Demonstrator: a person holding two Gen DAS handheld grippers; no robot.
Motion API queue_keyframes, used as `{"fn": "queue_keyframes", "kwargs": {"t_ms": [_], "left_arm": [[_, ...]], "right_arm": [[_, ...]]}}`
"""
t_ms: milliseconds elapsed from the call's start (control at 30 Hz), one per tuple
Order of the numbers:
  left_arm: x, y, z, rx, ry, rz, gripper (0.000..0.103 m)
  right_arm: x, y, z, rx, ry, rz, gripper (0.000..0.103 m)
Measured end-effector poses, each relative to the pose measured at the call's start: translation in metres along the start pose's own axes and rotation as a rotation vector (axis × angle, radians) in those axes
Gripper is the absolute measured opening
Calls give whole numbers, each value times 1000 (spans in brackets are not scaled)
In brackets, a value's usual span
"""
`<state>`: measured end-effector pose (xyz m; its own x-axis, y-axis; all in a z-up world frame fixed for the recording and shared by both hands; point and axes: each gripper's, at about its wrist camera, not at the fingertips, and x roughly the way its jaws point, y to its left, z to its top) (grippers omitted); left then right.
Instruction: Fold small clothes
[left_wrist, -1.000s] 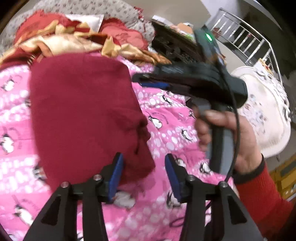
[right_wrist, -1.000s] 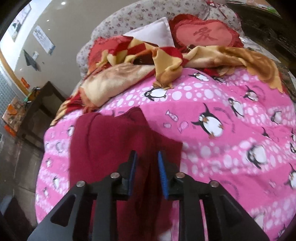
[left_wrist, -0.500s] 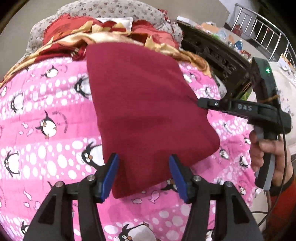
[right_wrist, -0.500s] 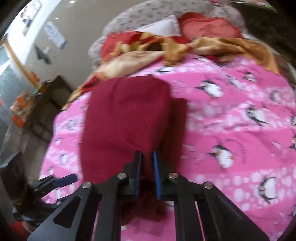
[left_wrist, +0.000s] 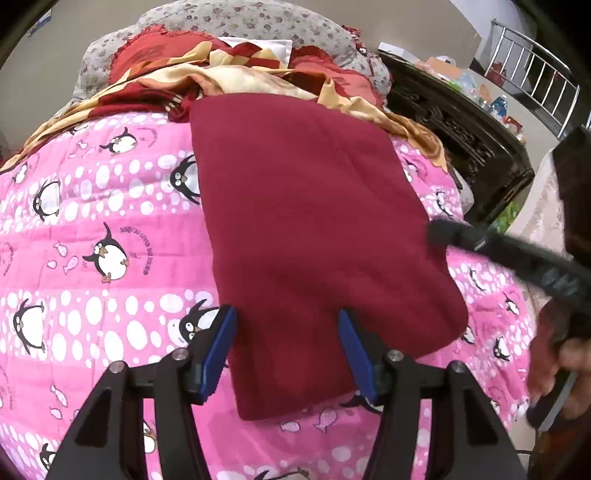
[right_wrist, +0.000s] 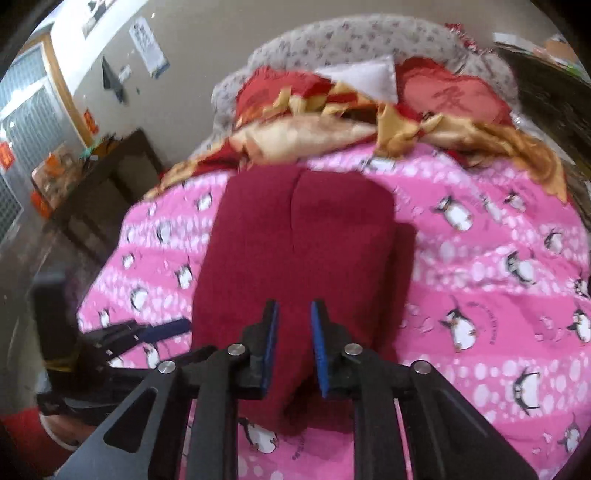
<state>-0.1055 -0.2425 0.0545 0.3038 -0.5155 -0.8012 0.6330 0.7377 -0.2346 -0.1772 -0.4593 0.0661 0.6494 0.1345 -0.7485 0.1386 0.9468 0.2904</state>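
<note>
Pink penguin-print bedding (left_wrist: 92, 229) fills both frames. At bottom centre of the left view, the left gripper (left_wrist: 288, 354) stands apart, its jaws having just been widening, astride the dark red garment's (left_wrist: 310, 229) near edge without pinching it. The right gripper (right_wrist: 293, 341), bottom centre of its view, has just parted slightly over the cloth. Smoothing the fold flat before lifting away seems wise.

Folded garment (left_wrist: 314, 240): plain dark red, no print. It lies on a bright pink bedspread (left_wrist: 92, 221) printed with white dots, black-and-white penguins and small fish. At the far edge of the bed is a crumpled blanket (left_wrist: 229, 79) in red and gold-tan, backed by a grey cover (left_wrist: 258, 18) with small dark floral specks; gripper pads (left_wrist: 218, 350) are blue on black frames.
</note>
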Motion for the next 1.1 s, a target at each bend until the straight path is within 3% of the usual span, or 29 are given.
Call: {"fn": "queue_keyframes", "kwargs": {"t_ms": [67, 100, 200, 367, 533, 600, 767, 833, 967, 1067, 1100], "left_arm": [[2, -3, -1, 12, -6, 5, 70], [3, -3, -2, 15, -6, 8, 74], [9, -5, -2, 17, 6, 21, 78], [9, -2, -2, -3, 6, 22, 80], [8, -1, 0, -9, 2, 23, 80], [8, 0, 0, -13, 3, 22, 80], [4, 3, 2, -26, 0, 9, 80], [1, 5, 4, -33, -5, -2, 82], [-7, 20, 14, -70, -50, -49, 91], [-5, 40, 26, -132, -77, -84, 94], [-3, 44, 29, -148, -79, -90, 94]], "right_arm": [[12, -13, -10, 31, 27, -5, 41], [17, -20, -14, 41, 31, -13, 25], [21, -36, -22, 126, 31, 58, 25], [3, -19, -19, 59, 21, 1, 26], [-24, -4, -11, 51, -97, -19, 57], [-21, -3, -9, 39, -99, -49, 57], [15, -14, -21, 8, -1, -166, 57], [25, -25, -27, 36, 27, -122, 61], [5, -37, -23, 100, -39, -26, 61], [-2, -48, -15, 150, -91, 1, 77], [-1, -53, -12, 169, -102, -3, 87]]}}
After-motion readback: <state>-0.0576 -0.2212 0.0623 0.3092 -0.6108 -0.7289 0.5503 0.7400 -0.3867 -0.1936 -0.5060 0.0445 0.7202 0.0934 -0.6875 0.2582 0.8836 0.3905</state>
